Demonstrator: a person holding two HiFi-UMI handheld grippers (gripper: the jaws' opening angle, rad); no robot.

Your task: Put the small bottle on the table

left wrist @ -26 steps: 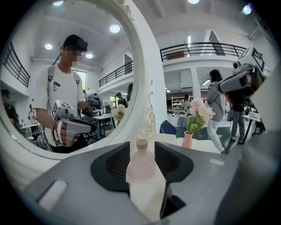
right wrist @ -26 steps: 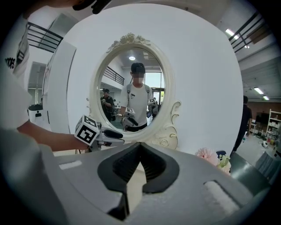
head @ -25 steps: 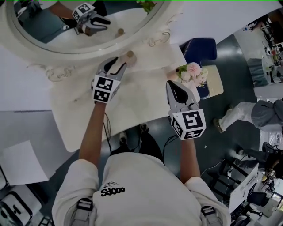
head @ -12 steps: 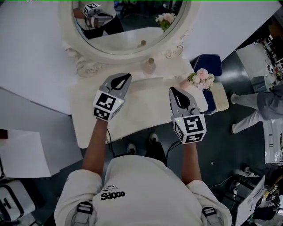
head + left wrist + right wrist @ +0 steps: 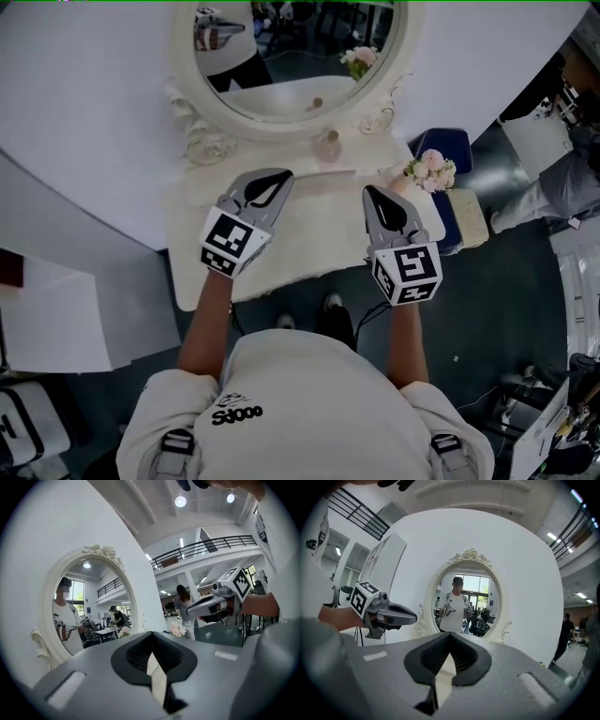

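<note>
The small pinkish bottle (image 5: 328,146) stands upright on the white vanity table (image 5: 309,253), just below the oval mirror (image 5: 291,56). My left gripper (image 5: 280,176) hovers over the table, left of the bottle and nearer to me, apart from it. It is shut with nothing between its jaws, as the left gripper view (image 5: 152,638) also shows. My right gripper (image 5: 372,191) hangs to the right of the bottle and nearer to me, also shut and empty (image 5: 449,637). Each gripper view shows the other gripper, the right gripper (image 5: 212,608) and the left gripper (image 5: 393,614).
A pink flower bunch (image 5: 430,169) sits at the table's right end, above a blue stool (image 5: 448,150). The ornate mirror frame (image 5: 464,557) rises behind the table against a white wall. Papers (image 5: 47,319) lie on the floor at left. A person stands at far right (image 5: 562,187).
My left gripper's jaws stood open close to the bottle a second ago; they are now shut and the gripper has drawn back from it. The head view has shifted; the right gripper barely moved.
</note>
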